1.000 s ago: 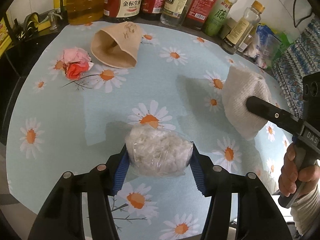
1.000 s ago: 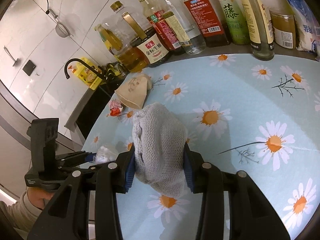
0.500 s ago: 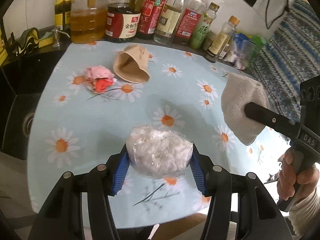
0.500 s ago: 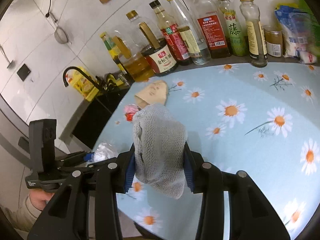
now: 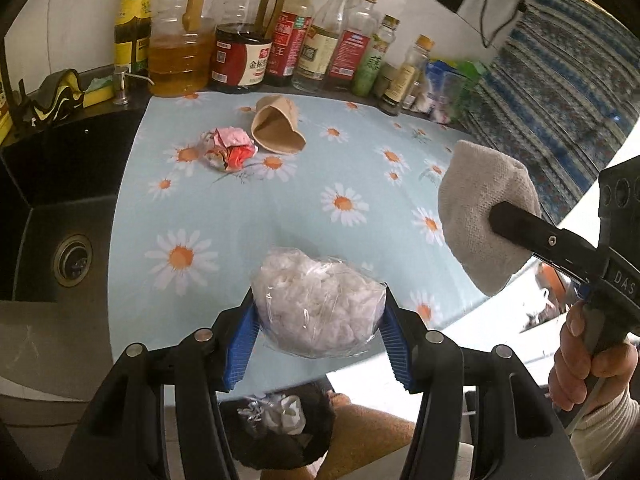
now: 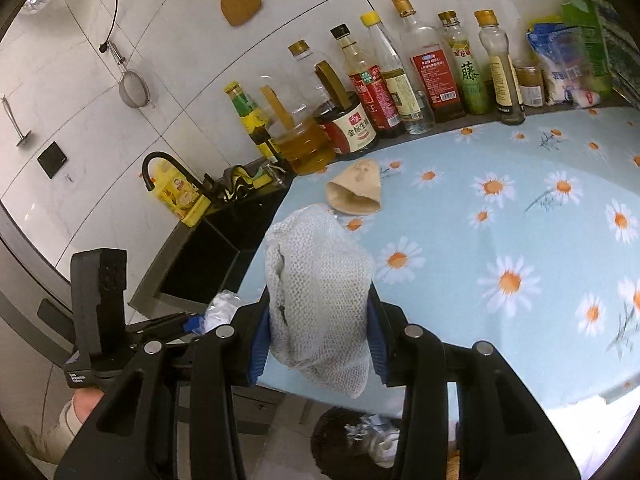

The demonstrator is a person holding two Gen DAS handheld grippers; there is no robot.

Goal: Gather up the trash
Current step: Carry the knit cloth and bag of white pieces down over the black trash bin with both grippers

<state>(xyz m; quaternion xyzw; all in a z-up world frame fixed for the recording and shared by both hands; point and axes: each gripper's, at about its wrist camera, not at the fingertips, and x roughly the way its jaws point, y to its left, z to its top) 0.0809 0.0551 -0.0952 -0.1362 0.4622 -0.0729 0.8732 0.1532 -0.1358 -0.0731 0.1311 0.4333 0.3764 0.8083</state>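
Observation:
My left gripper [image 5: 318,330] is shut on a crumpled clear plastic bag of white stuff [image 5: 316,304], held over the table's near edge. My right gripper [image 6: 318,336] is shut on a wadded grey paper towel [image 6: 316,292]; from the left wrist it shows at the right, gripper [image 5: 504,220] and towel [image 5: 480,208] alike. On the floor below stands a black-lined trash bin [image 5: 280,428] with foil and paper inside, also seen as the bin [image 6: 352,436] in the right wrist view. A squashed brown paper cup [image 5: 278,132] and a pink-and-red wrapper ball [image 5: 230,148] lie on the daisy tablecloth [image 5: 320,184].
A row of sauce and oil bottles [image 5: 248,56] lines the back of the table. A dark sink [image 5: 60,240] with a drain sits to the left, with a black faucet [image 6: 158,164] and yellow bottle beside it. A hand [image 5: 588,364] holds the right gripper's handle.
Both grippers have pulled back and risen from over the table to its near edge, keeping their loads. The trash bin on the floor has come into view below them.

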